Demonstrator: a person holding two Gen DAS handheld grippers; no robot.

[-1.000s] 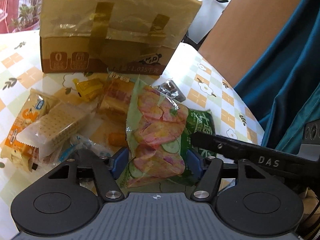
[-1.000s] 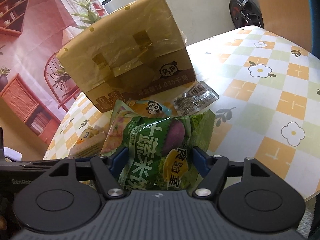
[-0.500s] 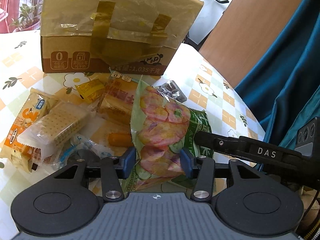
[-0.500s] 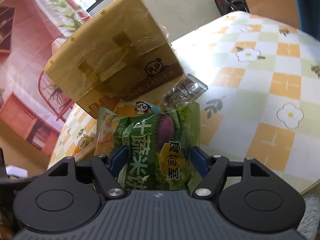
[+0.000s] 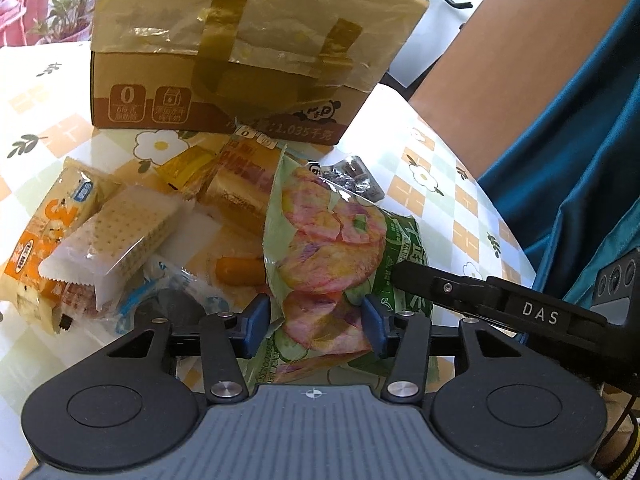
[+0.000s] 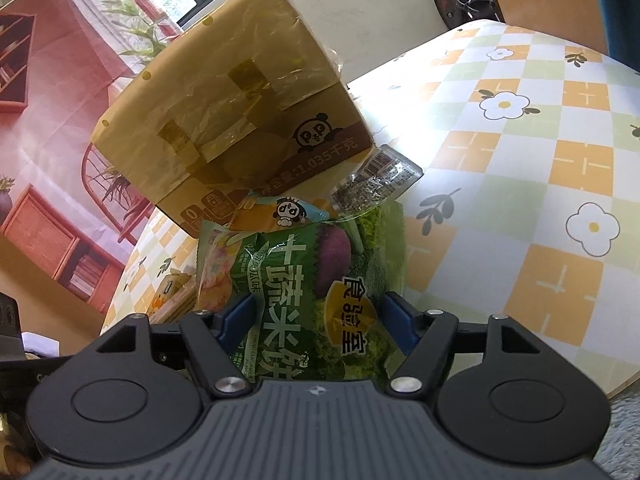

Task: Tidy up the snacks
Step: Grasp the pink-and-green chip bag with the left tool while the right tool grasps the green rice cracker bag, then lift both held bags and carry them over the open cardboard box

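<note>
A pale green chip bag (image 5: 320, 240) printed with pink slices lies on the flowered table (image 5: 440, 184), and my left gripper (image 5: 314, 320) is shut on its near end. Under it and to its right lies a dark green rice-cracker bag (image 5: 404, 248). In the right wrist view this green bag (image 6: 312, 280) fills the span between the blue pads, with my right gripper (image 6: 318, 316) shut on it. A finger of the right gripper (image 5: 440, 288) reaches in beside the green bag in the left wrist view. The chip bag's edge (image 6: 216, 272) shows left of the green bag.
A taped cardboard box (image 5: 240, 40) stands at the back of the table. Left of the bags lie a cracker pack (image 5: 120, 232), an orange packet (image 5: 52, 220), a gold pack (image 5: 236, 188) and a small orange sausage (image 5: 240, 270). A silver wrapper (image 6: 376, 180) lies before the box. Teal cloth (image 5: 580, 160) hangs right.
The left jaws have narrowed onto the chip bag, which now bulges between the pads. The right gripper has rolled with the green bag, so the box looks tilted in its view.
</note>
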